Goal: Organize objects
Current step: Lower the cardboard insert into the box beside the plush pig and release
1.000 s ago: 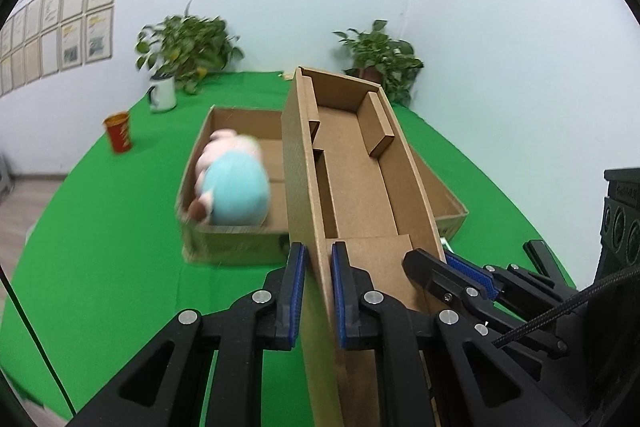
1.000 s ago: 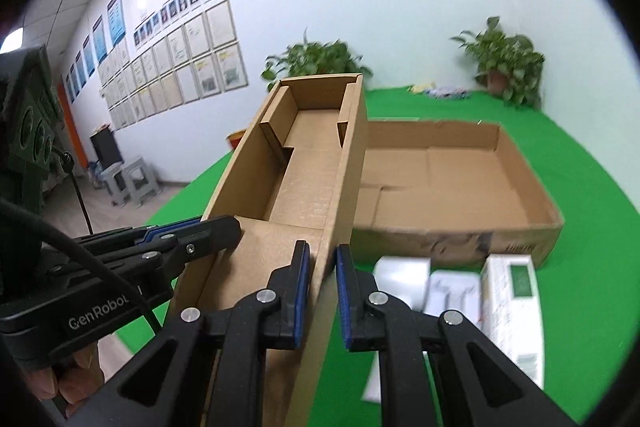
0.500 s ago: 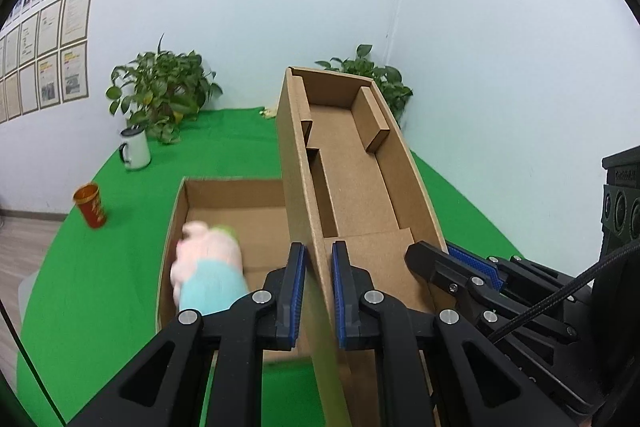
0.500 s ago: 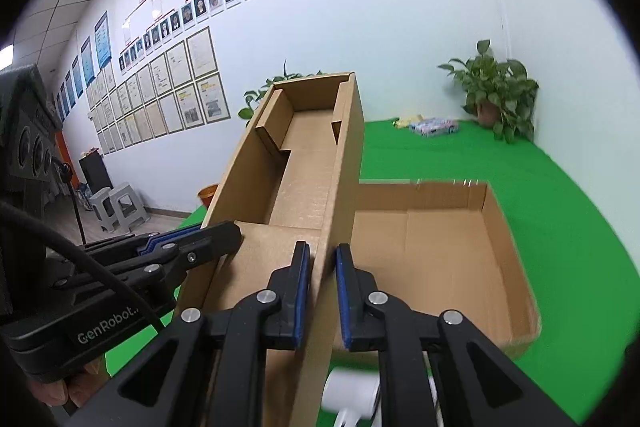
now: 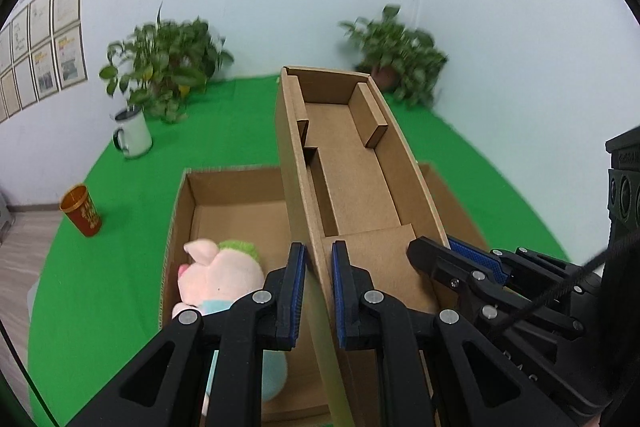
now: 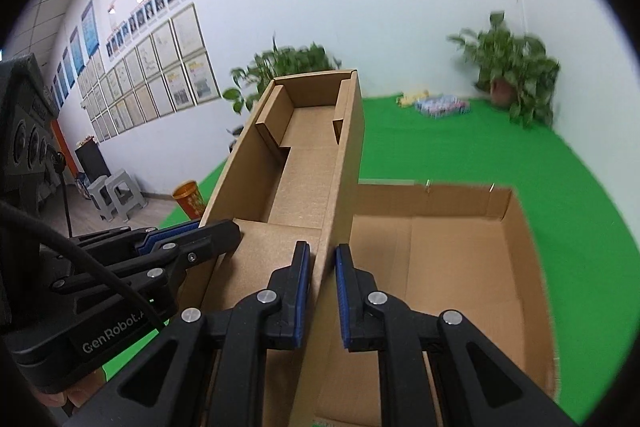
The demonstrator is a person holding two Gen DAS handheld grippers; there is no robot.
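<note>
I am looking along my two grippers at a green surface (image 5: 120, 235) that fills the ground ahead of both and ends at white walls.

Below and ahead of my grippers lies a wide, open box (image 6: 460, 259), resting on the green surface. From my right gripper's view, the part to its right looks bare inside.

Held above that box is a long, narrow cardboard tray (image 5: 356, 179) with its open side up, stretching straight away from my grippers. Folded flaps stand inside along its walls.

My left gripper (image 5: 319, 291) is clamped on the tray's left wall, one blue pad on each side of the cardboard. My right gripper (image 6: 322, 293) is clamped on the tray's right wall in the same way. Each gripper shows in the other's view, across the tray's near end.

Just left of my left gripper, inside the box at its near end, lies a plush pig (image 5: 220, 279), pink with a pale blue body, partly hidden behind the gripper's finger.

Far ahead, two potted plants (image 5: 168, 63) stand by the wall, one to the left and one to the right.

Ahead and to the left of my left gripper, a white mug (image 5: 134, 133) stands on the green surface. Further left, near the edge of the green, stands a small orange cup (image 5: 81, 211).
</note>
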